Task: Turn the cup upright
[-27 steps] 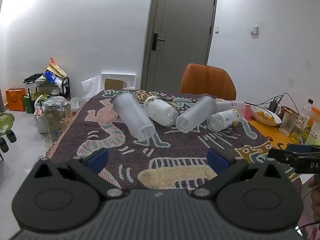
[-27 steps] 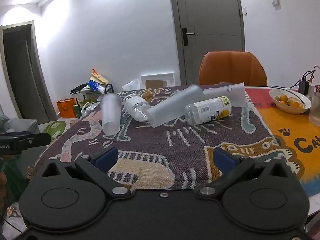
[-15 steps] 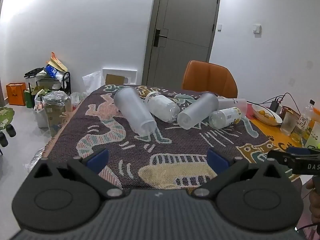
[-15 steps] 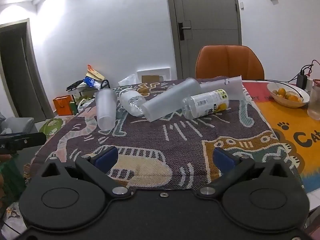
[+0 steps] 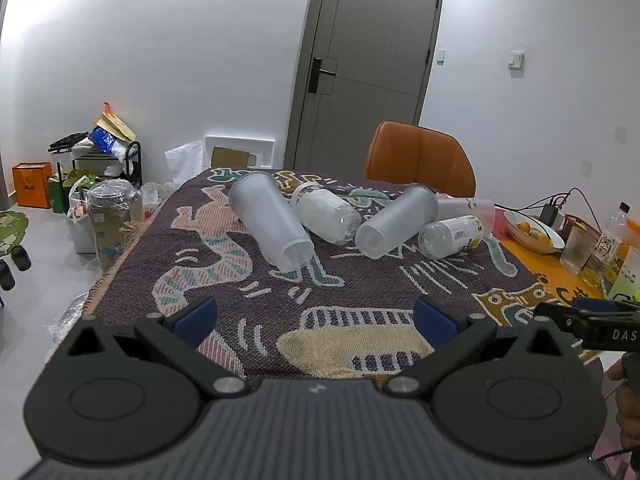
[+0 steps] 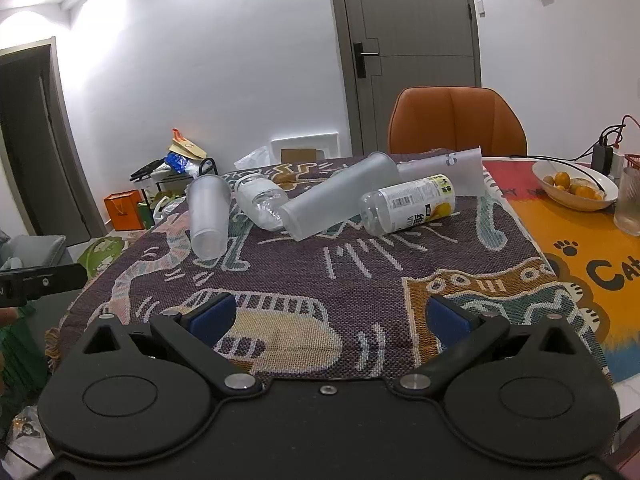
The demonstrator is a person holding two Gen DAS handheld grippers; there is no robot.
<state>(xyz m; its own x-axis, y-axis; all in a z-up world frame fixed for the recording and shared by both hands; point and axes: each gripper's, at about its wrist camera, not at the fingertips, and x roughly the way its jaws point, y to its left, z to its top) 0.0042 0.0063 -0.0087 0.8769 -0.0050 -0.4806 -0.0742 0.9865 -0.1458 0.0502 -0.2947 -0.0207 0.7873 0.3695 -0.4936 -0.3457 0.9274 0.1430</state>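
Observation:
Several frosted cups and bottles lie on their sides on a patterned cloth. In the left wrist view a frosted cup (image 5: 270,220) lies at left, a clear bottle (image 5: 326,216) beside it, a second frosted cup (image 5: 396,222) at middle, a labelled bottle (image 5: 452,236) and a clear cup (image 5: 466,210) at right. The right wrist view shows the left cup (image 6: 208,216), the long middle cup (image 6: 340,200) and the labelled bottle (image 6: 408,204). My left gripper (image 5: 314,316) is open and empty, short of the cups. My right gripper (image 6: 326,318) is open and empty.
An orange chair (image 5: 420,160) stands behind the table. A bowl of fruit (image 6: 576,186), a glass (image 6: 628,208) and cables sit at right on the orange mat (image 6: 592,264). Bags and boxes (image 5: 80,184) stand on the floor at left.
Both grippers have risen and moved slightly toward the cups. Nothing on the cloth has moved; both stay open.

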